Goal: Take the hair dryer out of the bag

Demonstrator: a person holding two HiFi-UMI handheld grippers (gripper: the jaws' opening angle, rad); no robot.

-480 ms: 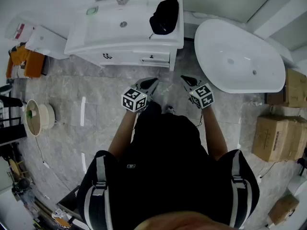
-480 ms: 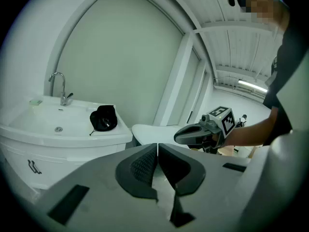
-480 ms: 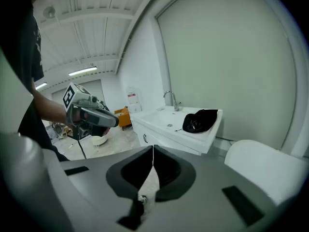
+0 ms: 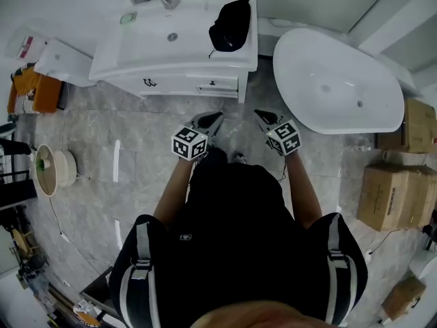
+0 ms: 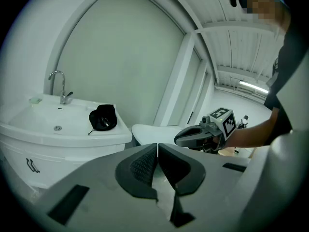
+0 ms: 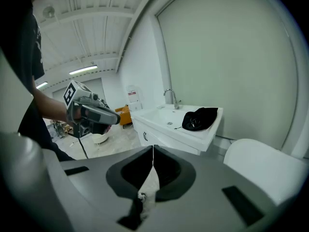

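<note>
Grey marble floor (image 4: 136, 152), white vanity sink (image 4: 147, 46), white bathtub (image 4: 321, 63), cardboard boxes (image 4: 392, 197)

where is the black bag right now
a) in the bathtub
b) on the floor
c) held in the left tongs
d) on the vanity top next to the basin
D: the black bag lies on the white vanity top, at its right end beside the basin.

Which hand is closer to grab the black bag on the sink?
Probably left, narrowly. The black soft bag lies at the right end of the white sink cabinet, nearly straight ahead of the left gripper; the right gripper sits further aside. Both are shut and empty.
</note>
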